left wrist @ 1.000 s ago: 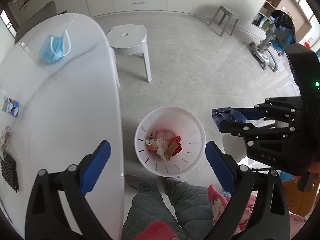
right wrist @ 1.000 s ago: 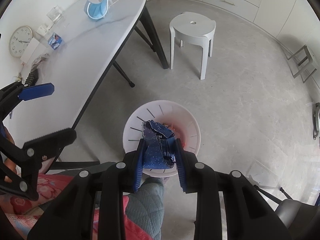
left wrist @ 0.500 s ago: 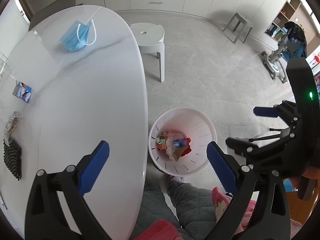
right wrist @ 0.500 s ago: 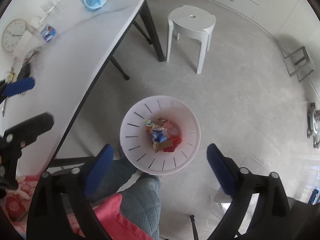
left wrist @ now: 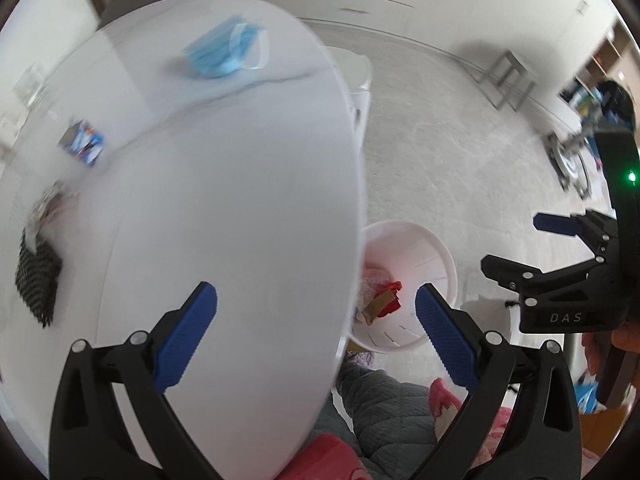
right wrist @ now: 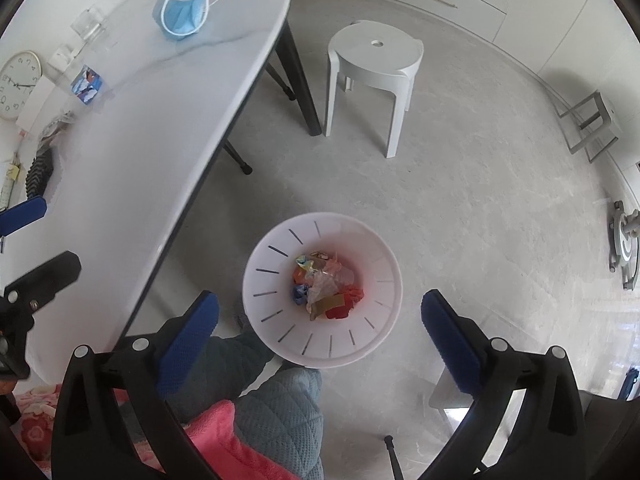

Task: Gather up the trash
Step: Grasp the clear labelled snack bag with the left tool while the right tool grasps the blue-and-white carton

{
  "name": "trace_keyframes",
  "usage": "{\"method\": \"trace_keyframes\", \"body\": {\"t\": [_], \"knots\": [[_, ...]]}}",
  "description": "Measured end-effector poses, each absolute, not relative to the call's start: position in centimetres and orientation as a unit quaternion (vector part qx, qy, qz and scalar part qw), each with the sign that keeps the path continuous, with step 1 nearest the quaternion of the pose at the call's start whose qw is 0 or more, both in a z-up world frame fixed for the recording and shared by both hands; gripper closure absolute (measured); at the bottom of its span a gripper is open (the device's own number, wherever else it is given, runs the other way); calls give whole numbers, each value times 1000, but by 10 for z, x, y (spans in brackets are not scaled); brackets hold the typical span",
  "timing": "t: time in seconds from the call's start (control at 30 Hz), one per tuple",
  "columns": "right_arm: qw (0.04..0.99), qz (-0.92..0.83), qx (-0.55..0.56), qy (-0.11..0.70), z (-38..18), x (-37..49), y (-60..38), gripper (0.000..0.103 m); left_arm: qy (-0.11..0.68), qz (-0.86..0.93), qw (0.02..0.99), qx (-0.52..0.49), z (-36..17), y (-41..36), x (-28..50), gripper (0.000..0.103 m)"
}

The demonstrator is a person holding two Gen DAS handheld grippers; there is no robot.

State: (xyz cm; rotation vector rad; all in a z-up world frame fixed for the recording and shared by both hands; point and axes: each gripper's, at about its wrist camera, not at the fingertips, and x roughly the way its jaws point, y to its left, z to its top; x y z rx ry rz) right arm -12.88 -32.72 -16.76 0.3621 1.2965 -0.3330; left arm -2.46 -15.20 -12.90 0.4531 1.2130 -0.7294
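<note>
Trash (right wrist: 326,288) lies inside the white bin (right wrist: 380,344). Your right gripper (right wrist: 319,322), above that bin, is opening, nothing between its jaws. Left gripper (left wrist: 316,334) spread, empty. Next, judged: the face mask (left wrist: 224,50), well away from the bin on the table (left wrist: 240,208).

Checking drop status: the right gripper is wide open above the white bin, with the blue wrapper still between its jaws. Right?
Not quite. The right gripper is wide open above the white bin, but empty; the right wrist view shows the blue wrapper lying in the bin among other trash.
</note>
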Motion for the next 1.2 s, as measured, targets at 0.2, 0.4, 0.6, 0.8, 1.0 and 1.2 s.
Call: {"method": "trace_keyframes", "body": {"t": [0.2,0.4,0.6,0.8,1.0,1.2], "knots": [[779,-120,150,597,-161,-92,-304,3,564,-271,764,157,-126,-104,13,8],[788,-77,124,597,-152,-49,-272,3,554,-217,793,132,-121,-54,44,8],[801,-32,99,589,-135,-1,-240,3,520,-201,812,172,-119,-17,73,8],[816,-5,73,573,-114,61,-208,3,482,-238,811,234,-117,7,121,8],[812,9,56,581,-115,130,-177,3,465,-290,785,288,-129,24,175,8],[807,14,52,588,-125,170,-159,3,473,-384,718,336,-152,20,215,8]]}}
